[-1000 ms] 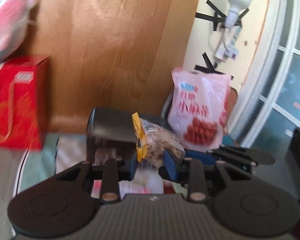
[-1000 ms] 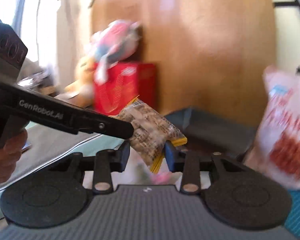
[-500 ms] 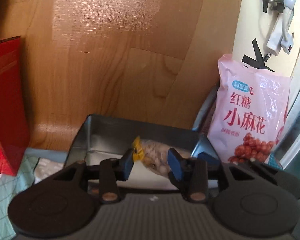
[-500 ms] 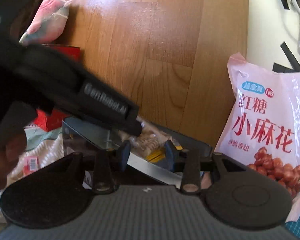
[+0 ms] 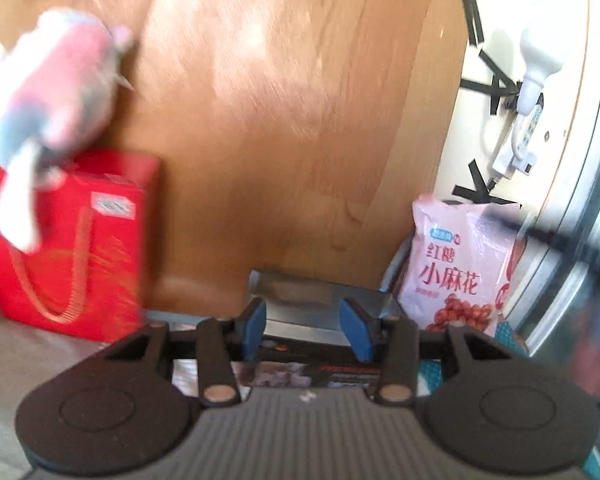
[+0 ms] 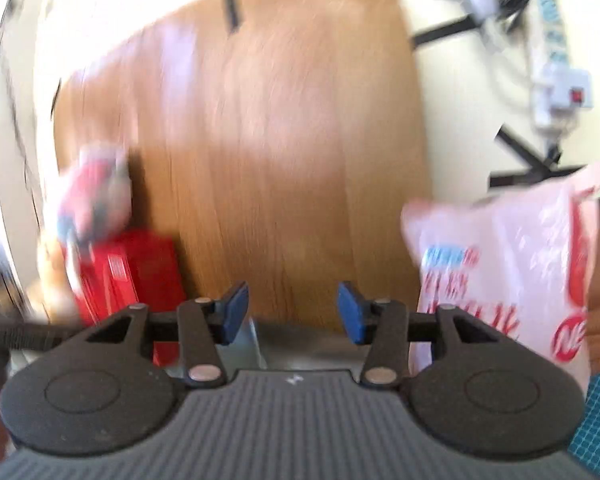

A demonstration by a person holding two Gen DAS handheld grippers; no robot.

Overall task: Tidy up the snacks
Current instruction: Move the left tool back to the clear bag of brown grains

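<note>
My left gripper (image 5: 306, 330) is open and empty, above and in front of the grey metal bin (image 5: 320, 304) that stands against the wooden board. My right gripper (image 6: 292, 312) is open and empty too, above the same bin (image 6: 300, 344). The clear packet of nuts with yellow ends is out of sight in both views. A large pink snack bag (image 5: 458, 268) stands to the right of the bin; it also shows, blurred, in the right wrist view (image 6: 508, 264). Both views are motion-blurred.
A red gift box (image 5: 76, 244) stands left of the bin with a pink and grey plush toy (image 5: 52, 104) on top. A wooden board (image 5: 280, 120) backs everything. A power strip (image 5: 526, 136) hangs on the wall at right. A dark printed box (image 5: 340, 368) lies under my left gripper.
Both grippers have let go of the nut packet, opened wide and pulled back and up from the bin. The packet is no longer visible.
</note>
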